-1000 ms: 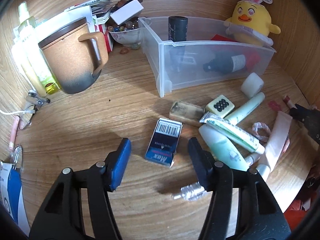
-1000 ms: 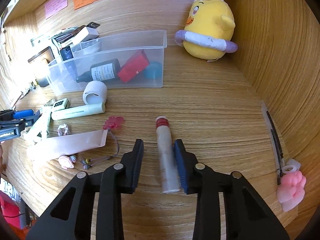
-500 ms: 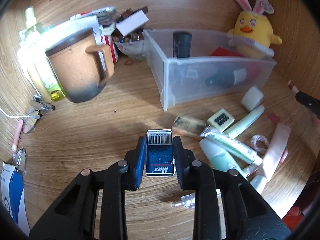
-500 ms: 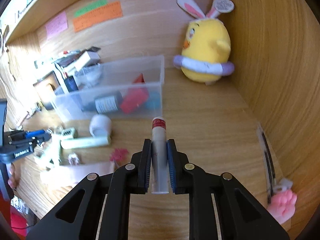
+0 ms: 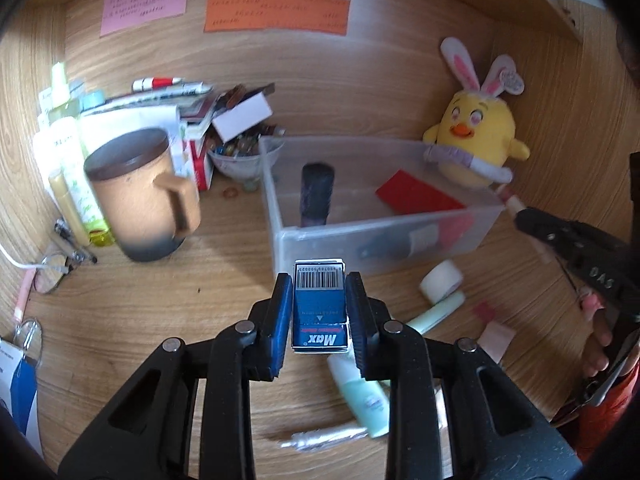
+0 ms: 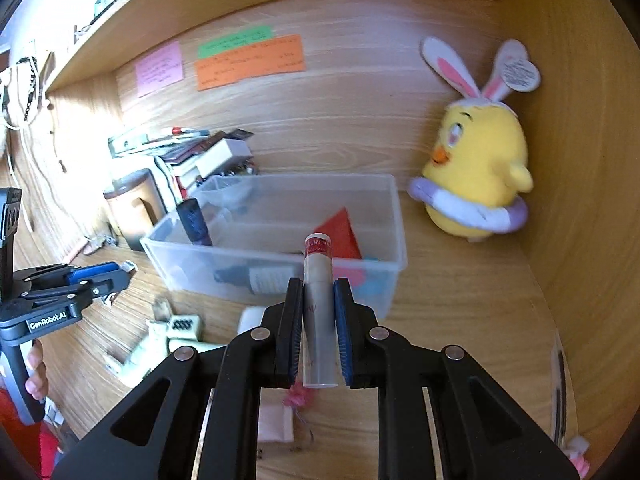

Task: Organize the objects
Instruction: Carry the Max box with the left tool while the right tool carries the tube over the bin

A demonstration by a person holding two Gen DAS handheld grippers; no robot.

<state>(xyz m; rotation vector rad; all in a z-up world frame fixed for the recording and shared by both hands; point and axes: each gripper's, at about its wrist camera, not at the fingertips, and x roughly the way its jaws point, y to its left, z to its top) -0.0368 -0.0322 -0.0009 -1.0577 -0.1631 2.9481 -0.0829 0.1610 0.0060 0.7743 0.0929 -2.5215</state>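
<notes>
We had the blue Max staple box [image 5: 319, 307] clamped between the pads of the left gripper [image 5: 319, 316], barcode end pointing away, and it was off the desk [image 5: 140, 320] now, hanging in front of the near wall of the clear plastic bin [image 5: 380, 236]. A second ago that box lay flat on the wood with the jaws standing wide on either side; they closed on it within that second and the whole thing came up. Over on the other side, the right gripper [image 6: 318, 336] was clenched on the slim red-capped tube [image 6: 318, 304], cap end forward, held above the desk just short of the bin's front wall. Earlier that tube lay on the desk between loosely parted jaws; those pinched in too, and it lifted clear. Inside the bin we saw a dark bottle [image 6: 256, 278] lying down, a dark upright tube [image 5: 317, 194] and a red card [image 5: 416, 196]. Left behind on the desk were the pale green tubes [image 5: 436, 314], the white roll [image 5: 442, 282] and a mint tube [image 5: 362, 398]. The brown mug [image 5: 140, 196] stood off to the left and the yellow chick plush [image 6: 476, 184] sat by the bin's far right corner.
</notes>
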